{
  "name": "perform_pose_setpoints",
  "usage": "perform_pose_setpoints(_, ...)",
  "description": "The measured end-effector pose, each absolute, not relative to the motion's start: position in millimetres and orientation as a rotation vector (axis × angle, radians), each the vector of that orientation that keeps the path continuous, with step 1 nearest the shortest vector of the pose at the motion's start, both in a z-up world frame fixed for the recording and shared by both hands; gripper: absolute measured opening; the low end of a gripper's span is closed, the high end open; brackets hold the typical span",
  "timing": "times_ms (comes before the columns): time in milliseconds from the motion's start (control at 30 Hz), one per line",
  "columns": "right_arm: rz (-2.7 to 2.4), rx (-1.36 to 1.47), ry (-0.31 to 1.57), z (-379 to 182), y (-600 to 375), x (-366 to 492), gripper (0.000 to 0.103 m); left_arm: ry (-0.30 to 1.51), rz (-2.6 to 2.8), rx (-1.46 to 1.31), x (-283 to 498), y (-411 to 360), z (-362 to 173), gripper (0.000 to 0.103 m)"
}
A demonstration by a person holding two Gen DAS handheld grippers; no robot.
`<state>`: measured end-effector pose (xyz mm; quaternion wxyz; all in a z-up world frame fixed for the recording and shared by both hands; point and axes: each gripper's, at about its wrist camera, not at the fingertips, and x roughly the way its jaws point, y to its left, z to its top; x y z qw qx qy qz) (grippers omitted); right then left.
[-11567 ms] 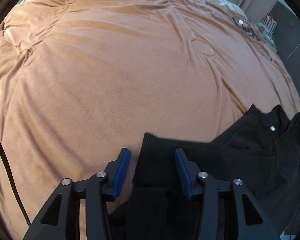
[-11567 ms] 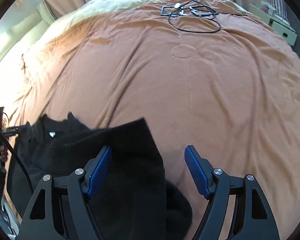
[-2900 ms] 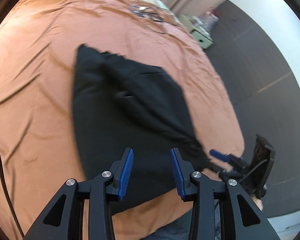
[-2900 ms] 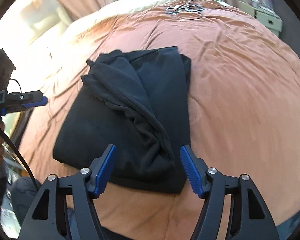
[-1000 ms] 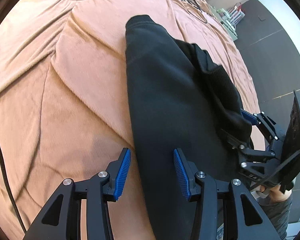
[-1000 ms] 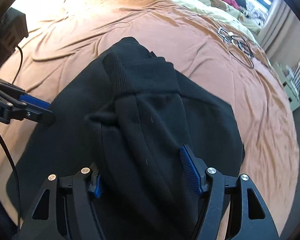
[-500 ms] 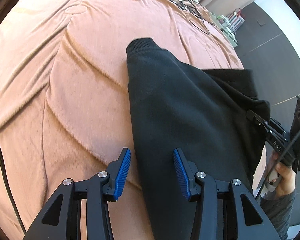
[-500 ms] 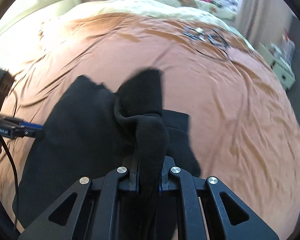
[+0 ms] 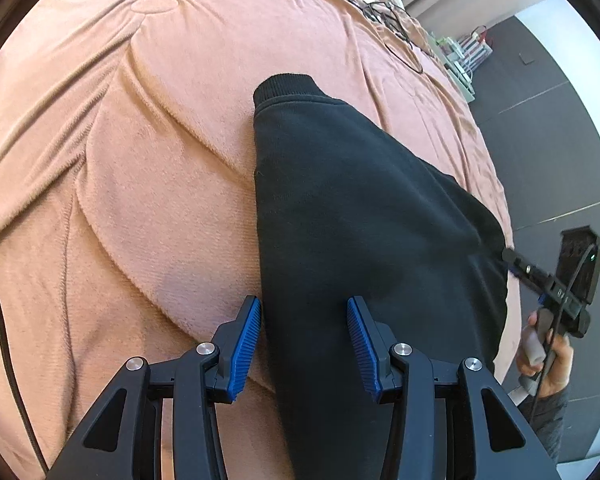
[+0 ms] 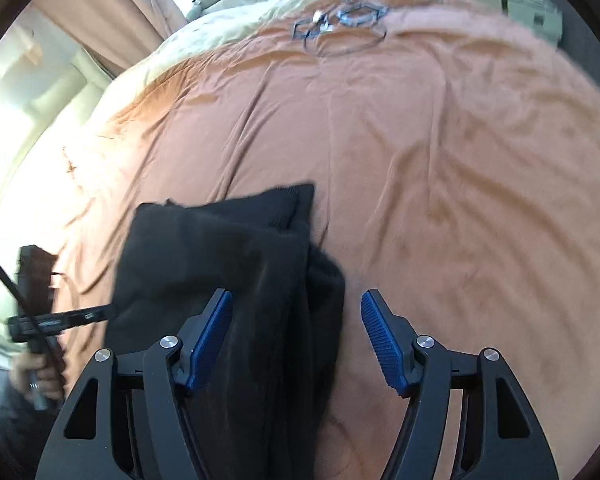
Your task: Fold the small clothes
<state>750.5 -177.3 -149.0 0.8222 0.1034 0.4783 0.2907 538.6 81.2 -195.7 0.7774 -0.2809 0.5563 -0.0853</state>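
Note:
A black sweater (image 9: 364,220) lies folded lengthwise on the brown blanket (image 9: 120,184), its ribbed cuff pointing away. My left gripper (image 9: 304,338) is open, its jaws astride the sweater's near left edge. In the right wrist view the sweater (image 10: 236,264) lies as a long bundle. My right gripper (image 10: 296,338) is open, with the bundle's right edge between its jaws. The right gripper also shows in the left wrist view (image 9: 548,288) at the sweater's right edge. The left gripper shows in the right wrist view (image 10: 64,316) at the sweater's left.
The blanket covers a bed with a pale cover (image 10: 236,28) beyond it. Black cables (image 10: 336,24) lie on the far part of the blanket. The bed's right edge drops to a dark floor (image 9: 548,112). A small shelf (image 9: 460,64) stands by it.
My right gripper was shut on the sweater's sleeve half a second ago; it has let go and stands open. The sleeve fold now lies down on the sweater. The left gripper has barely moved.

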Motion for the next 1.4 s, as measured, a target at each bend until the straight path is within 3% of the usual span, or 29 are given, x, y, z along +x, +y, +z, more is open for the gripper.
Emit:
perform_pose_setpoints(400,0.786,0.524,1.112,-207,-195,788,0.064,1.168,-0.214,-0.732,566,89,-212,0.045)
perform_pose_setpoints(500,0.787,0.529,1.119,-218,-188,800,0.046,1.150,-0.214,-0.751,579,91,-215,0.045)
perform_pose_setpoints(533,0.797,0.533,1.122,-220,-185,803,0.030,1.142,-0.211,-0.749,582,91,-215,0.041)
perform_pose_setpoints(700,0.755,0.455,1.099,-207,-173,795,0.018,1.135,-0.173,-0.716,587,85,-207,0.022)
perform_pose_setpoints(800,0.760,0.426,1.046,-186,-174,779,0.016,1.106,-0.174,-0.688,579,83,-190,0.014)
perform_pose_setpoints(1400,0.767,0.337,0.741,-56,-229,631,0.015,0.881,-0.271,-0.572,501,40,-17,0.013)
